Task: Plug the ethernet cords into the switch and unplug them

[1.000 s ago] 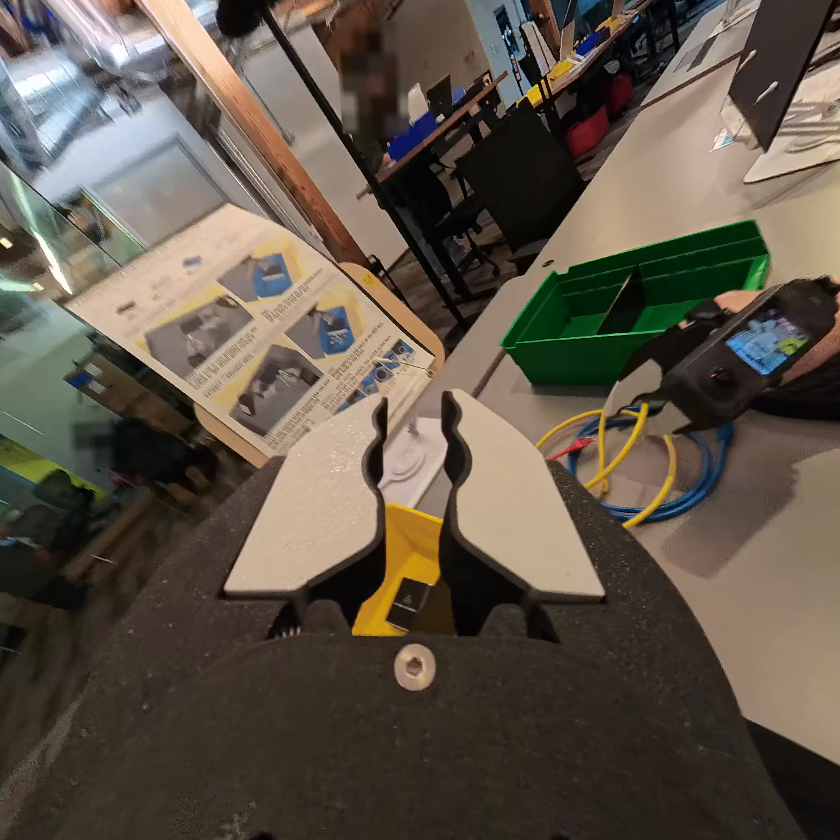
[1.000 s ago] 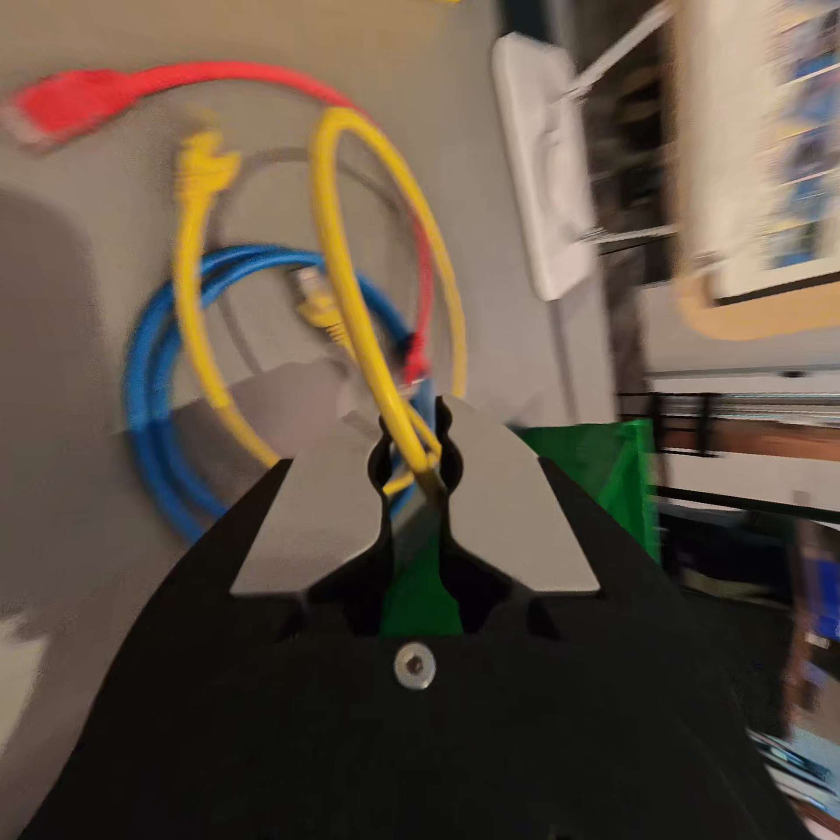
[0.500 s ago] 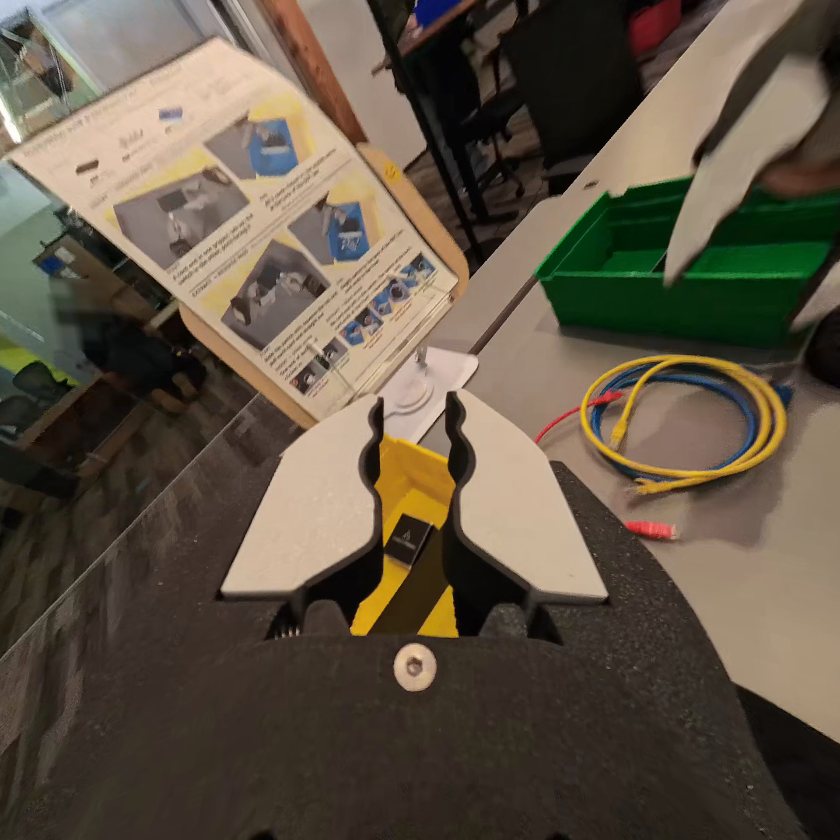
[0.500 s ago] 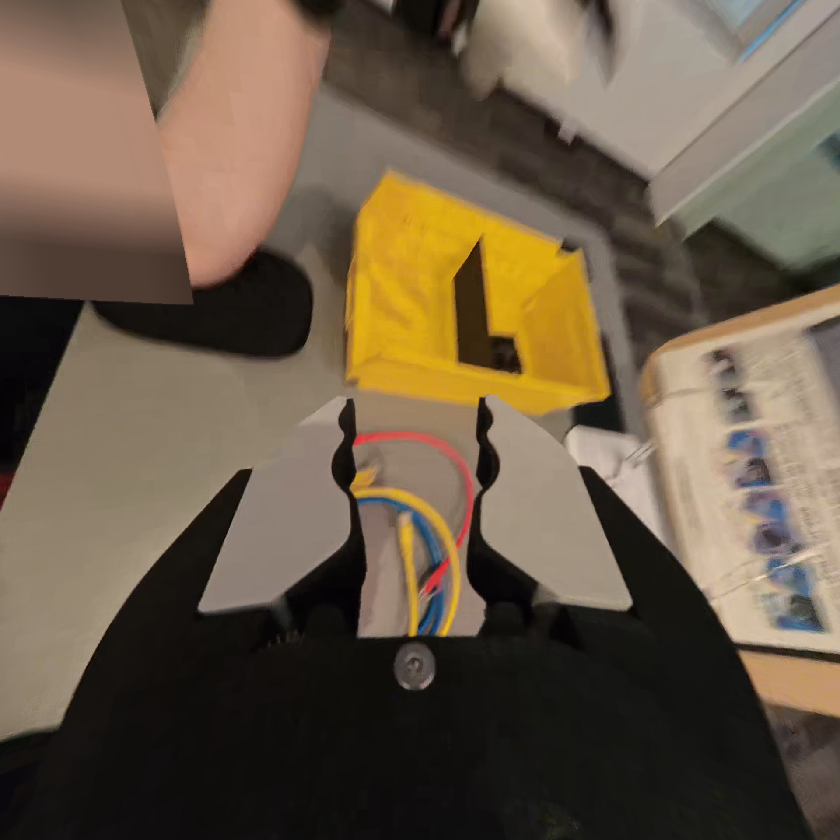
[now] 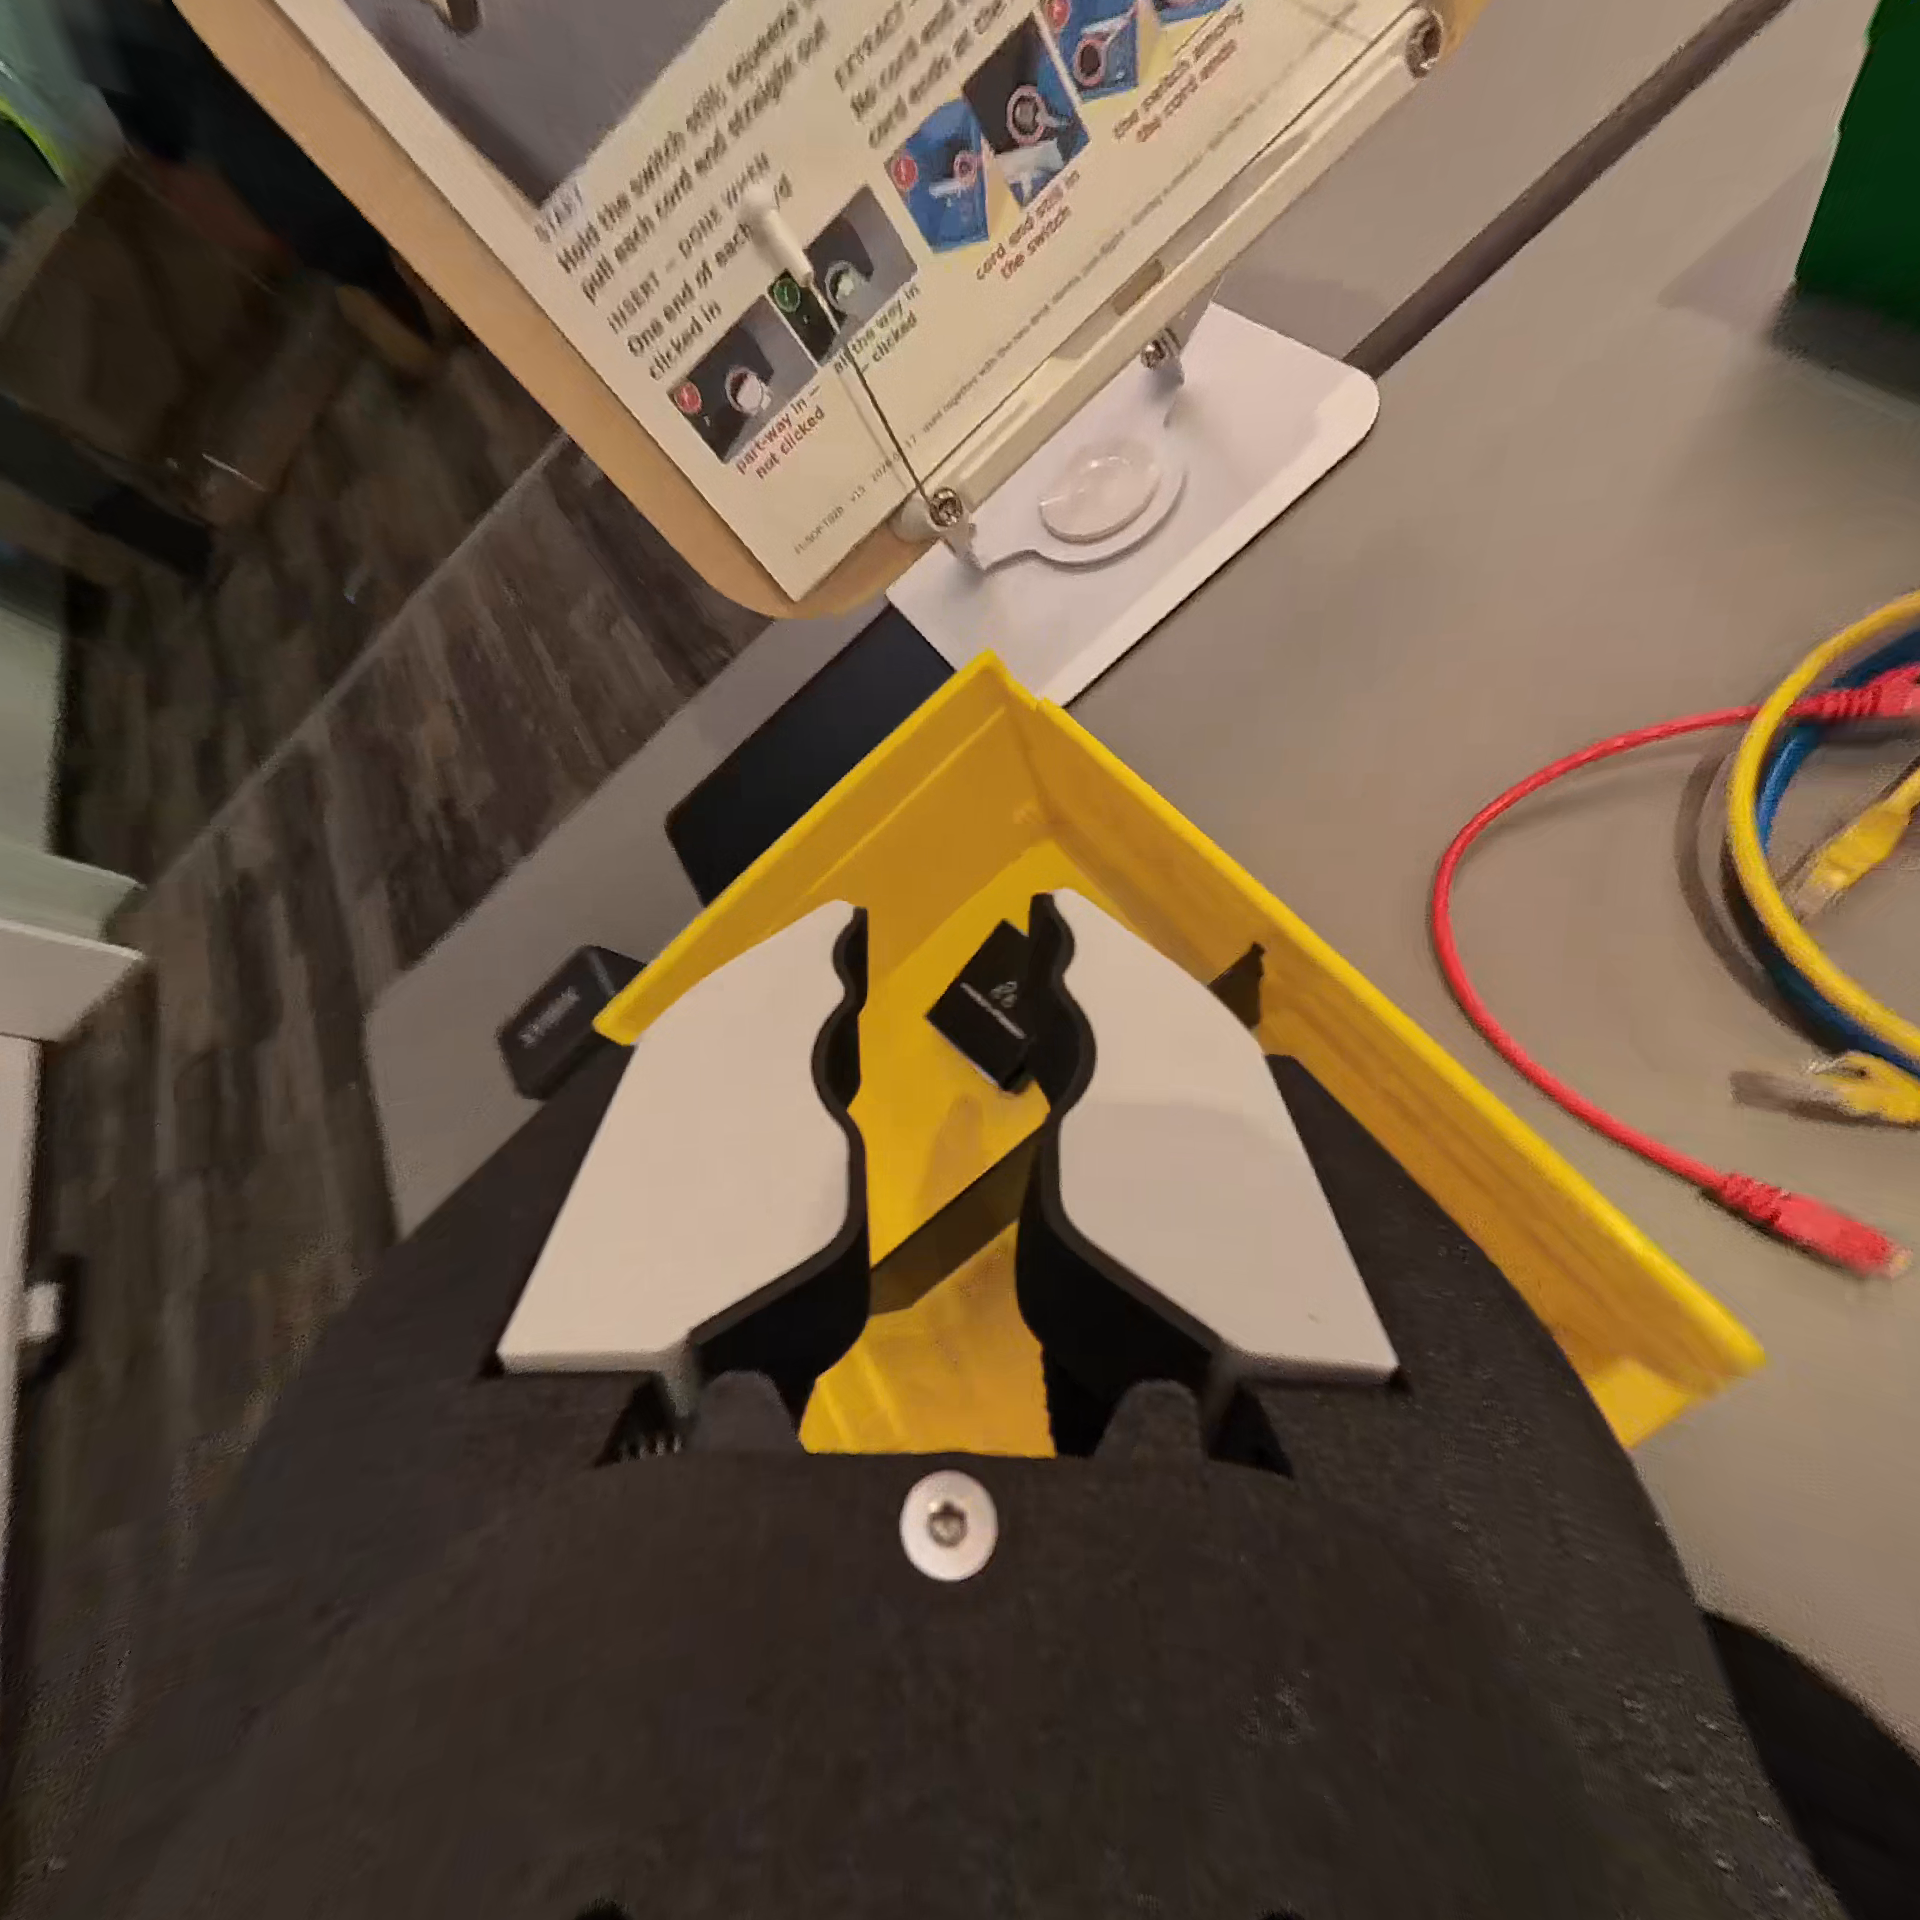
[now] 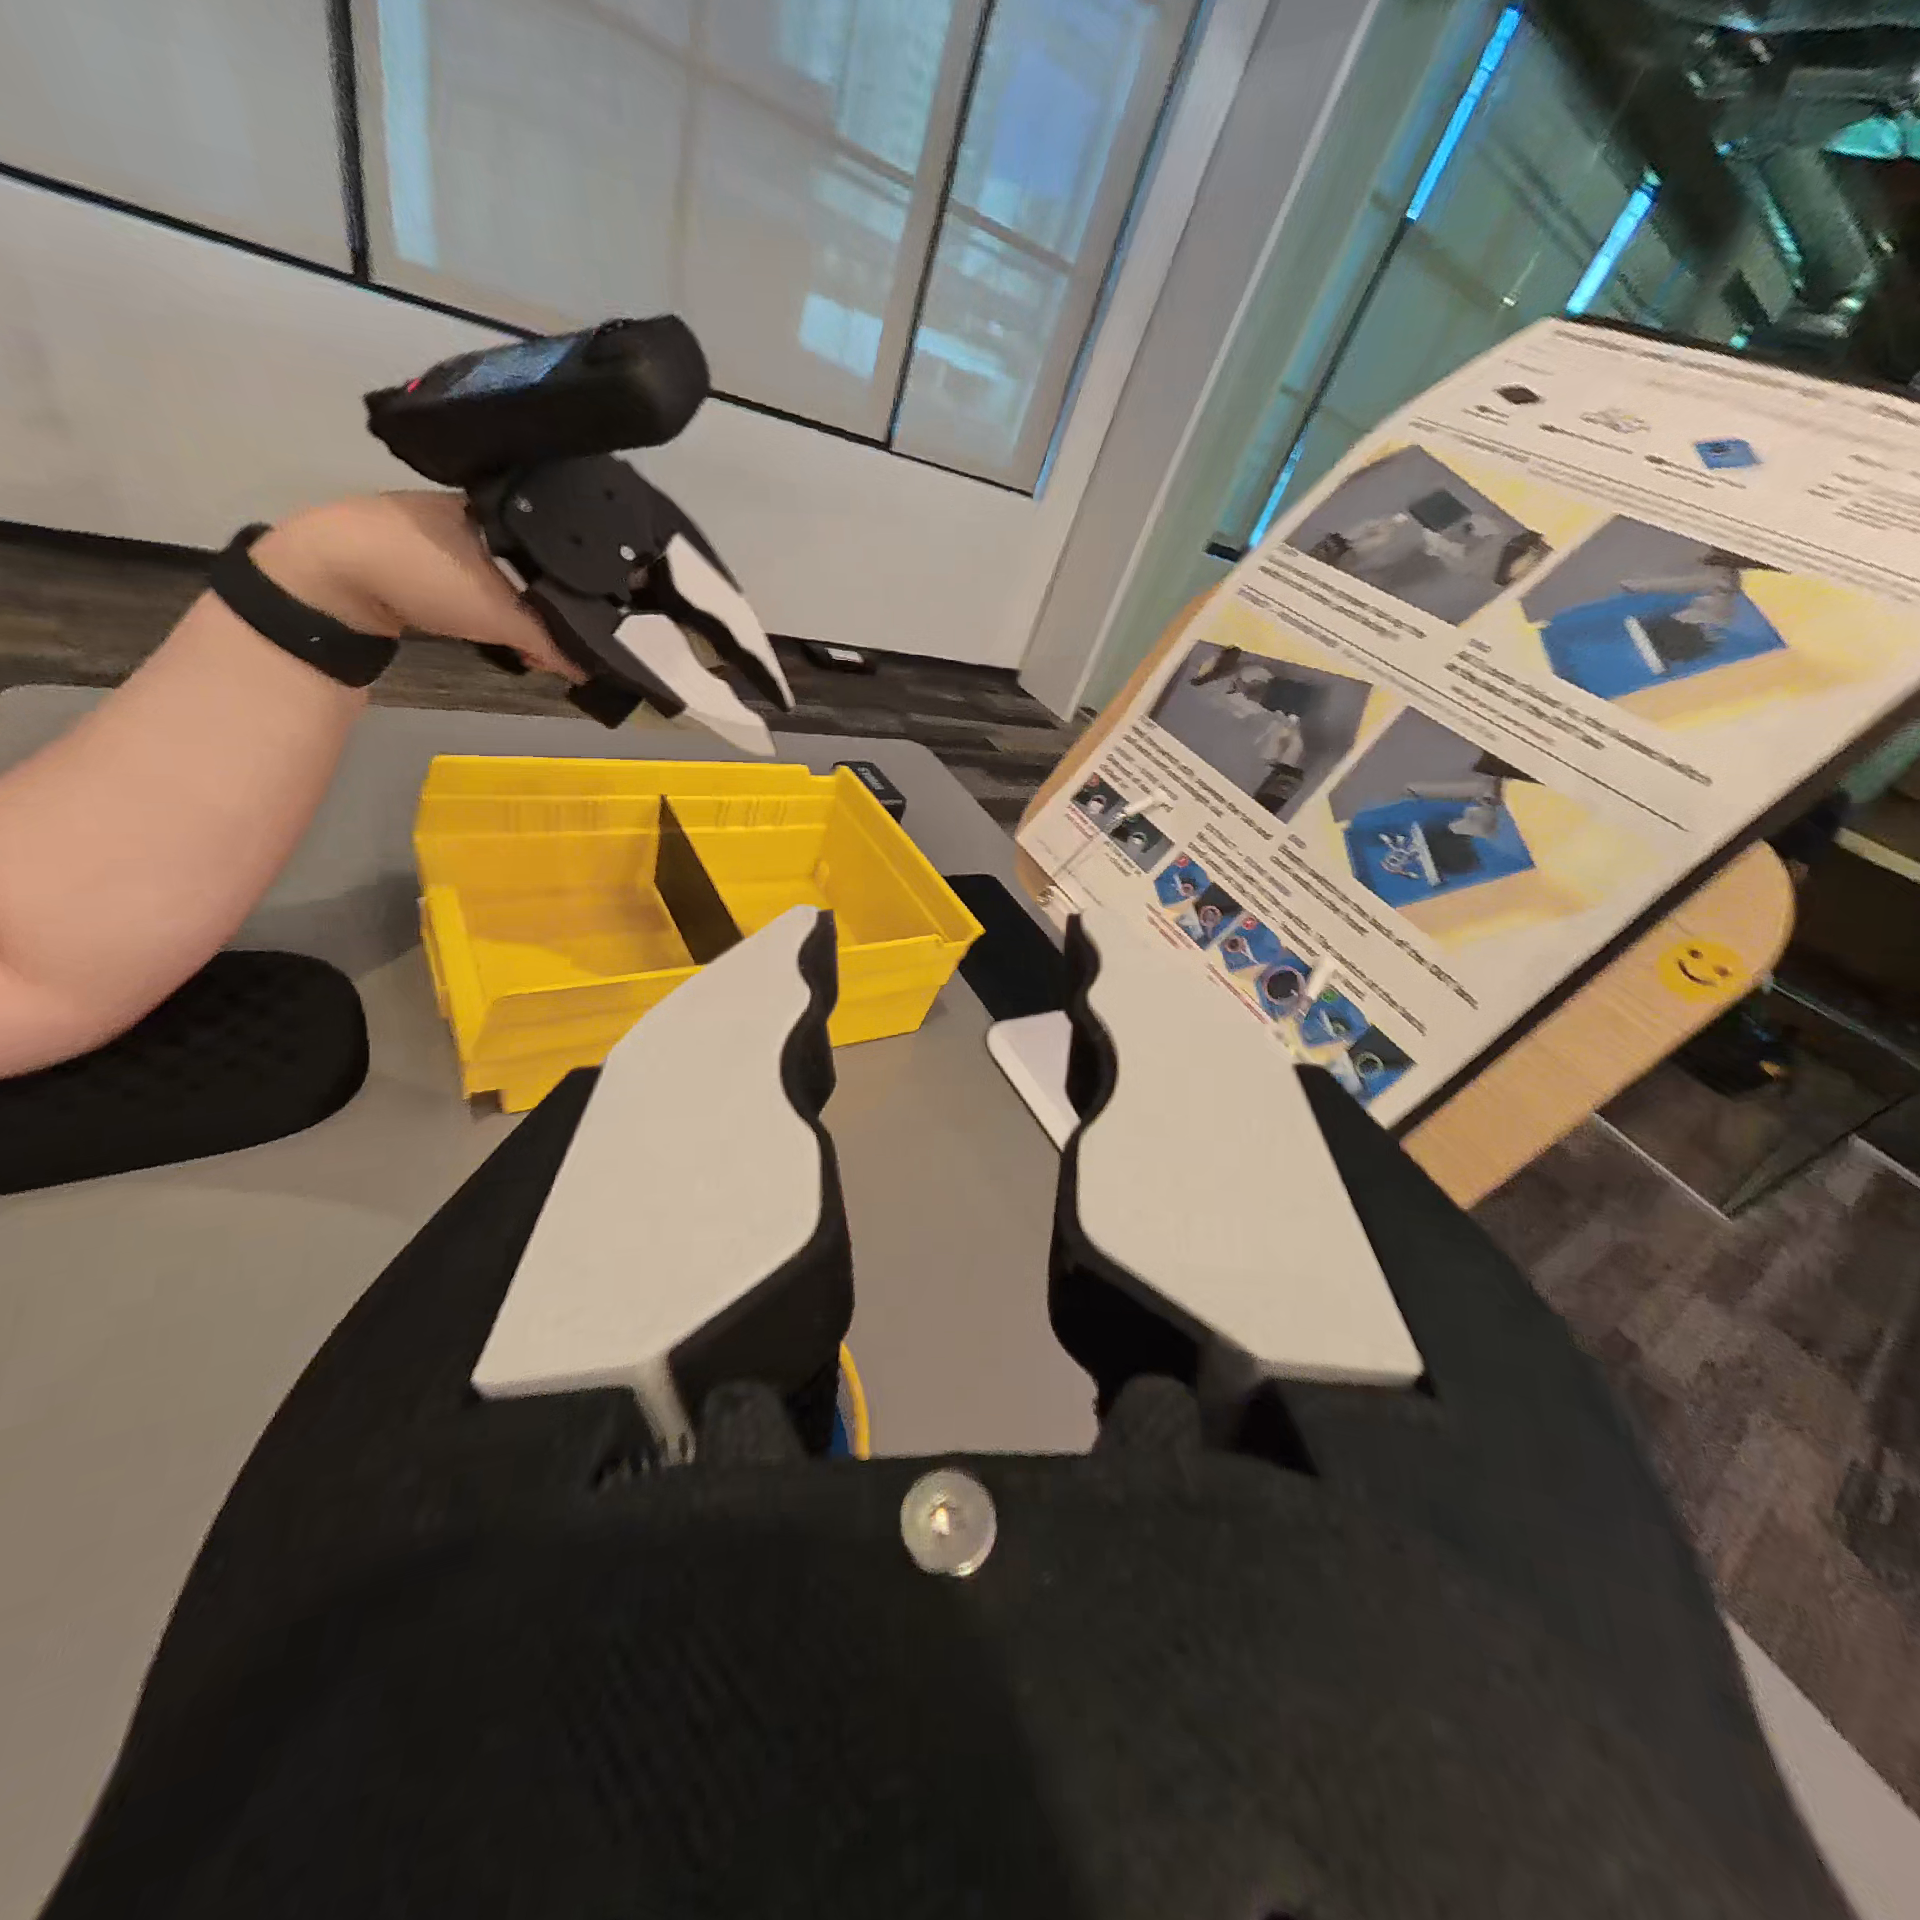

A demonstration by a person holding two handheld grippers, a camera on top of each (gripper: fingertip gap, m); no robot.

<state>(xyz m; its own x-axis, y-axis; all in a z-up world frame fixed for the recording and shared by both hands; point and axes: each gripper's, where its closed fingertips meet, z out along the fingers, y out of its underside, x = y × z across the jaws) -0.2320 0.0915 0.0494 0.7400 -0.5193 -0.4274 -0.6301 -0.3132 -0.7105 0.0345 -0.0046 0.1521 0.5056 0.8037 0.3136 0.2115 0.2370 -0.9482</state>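
A small black switch lies inside a yellow bin, next to its black divider. My left gripper is open and empty, hovering over the bin with the switch showing between its fingertips. It also shows in the right wrist view, held by a hand above the bin. Red, yellow and blue ethernet cords lie coiled on the grey table to the right of the bin. My right gripper is open and empty, above the table and pointing at the bin; a bit of cord shows under it.
An instruction board on a white stand base leans behind the bin, and shows at right in the right wrist view. A green bin corner is far right. A black padded rest lies under the forearm. The table edge runs left of the bin. About 30 cm separates my left fingertips from my right.
My right gripper let go of the yellow cord, opened, and swung up from the cords toward the yellow bin. My left gripper moved forward and down over the bin, closer to the switch.
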